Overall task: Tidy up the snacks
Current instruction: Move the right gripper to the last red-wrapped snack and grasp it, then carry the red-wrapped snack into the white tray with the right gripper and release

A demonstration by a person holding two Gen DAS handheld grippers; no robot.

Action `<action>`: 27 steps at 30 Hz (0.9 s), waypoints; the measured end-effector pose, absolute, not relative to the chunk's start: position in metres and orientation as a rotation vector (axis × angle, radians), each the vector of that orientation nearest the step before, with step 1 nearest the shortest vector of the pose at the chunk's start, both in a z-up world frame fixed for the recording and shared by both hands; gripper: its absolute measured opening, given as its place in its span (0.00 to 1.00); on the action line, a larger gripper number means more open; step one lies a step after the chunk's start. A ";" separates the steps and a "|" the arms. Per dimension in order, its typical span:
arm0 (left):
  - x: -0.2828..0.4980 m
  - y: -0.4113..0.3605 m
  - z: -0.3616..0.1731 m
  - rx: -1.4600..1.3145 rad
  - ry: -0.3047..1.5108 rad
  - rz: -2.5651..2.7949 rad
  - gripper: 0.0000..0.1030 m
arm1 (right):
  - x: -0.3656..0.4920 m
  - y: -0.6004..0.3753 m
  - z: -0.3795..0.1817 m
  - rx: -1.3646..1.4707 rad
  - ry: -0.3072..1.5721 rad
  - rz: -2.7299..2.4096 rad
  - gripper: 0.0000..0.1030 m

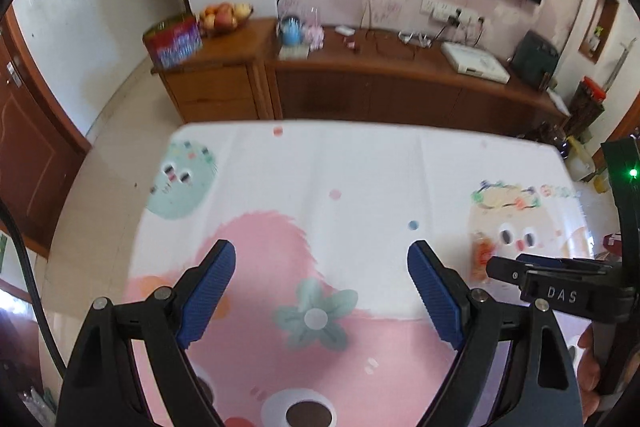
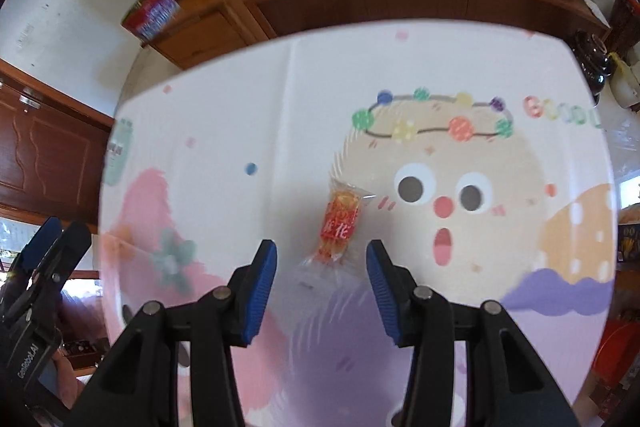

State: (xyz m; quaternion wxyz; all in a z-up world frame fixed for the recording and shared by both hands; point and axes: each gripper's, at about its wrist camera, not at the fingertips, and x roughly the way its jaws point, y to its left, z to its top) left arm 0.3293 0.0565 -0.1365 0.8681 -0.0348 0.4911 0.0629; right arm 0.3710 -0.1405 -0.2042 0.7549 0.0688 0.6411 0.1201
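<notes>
A: Right tongs [image 2: 321, 255] hang over the desk [image 2: 240, 99], tips spread, nothing between the pads. The one snack in sight, a clear-wrapped red-and-orange candy packet [image 2: 340, 223], lies flat on the cartoon cloth just beyond the tips, left of the wide-eyed face print.

B: Left tongs [image 1: 321, 267]?

A: Released, spread wide, empty, over the pink patch to the left. In that view the packet [image 1: 480, 259] shows small at right, beside the other tool.

B: How to take it well?

A: My read: centre the right tips on the packet's printed middle, pads across its narrow width, then close gently. The wrapper looks slick and may skid on the glossy cloth. No bin or tray visible; destination unknown.
</notes>
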 end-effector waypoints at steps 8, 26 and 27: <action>0.339 0.059 -0.186 -0.114 1.102 0.158 0.85 | 0.376 -0.121 -0.229 0.068 1.420 0.237 0.37; 0.290 0.040 -0.141 -0.096 1.092 0.118 0.85 | 0.332 -0.131 -0.175 0.066 1.341 0.253 0.19; 0.284 0.039 -0.134 -0.095 1.085 0.115 0.85 | 0.327 -0.132 -0.164 0.072 1.324 0.258 0.19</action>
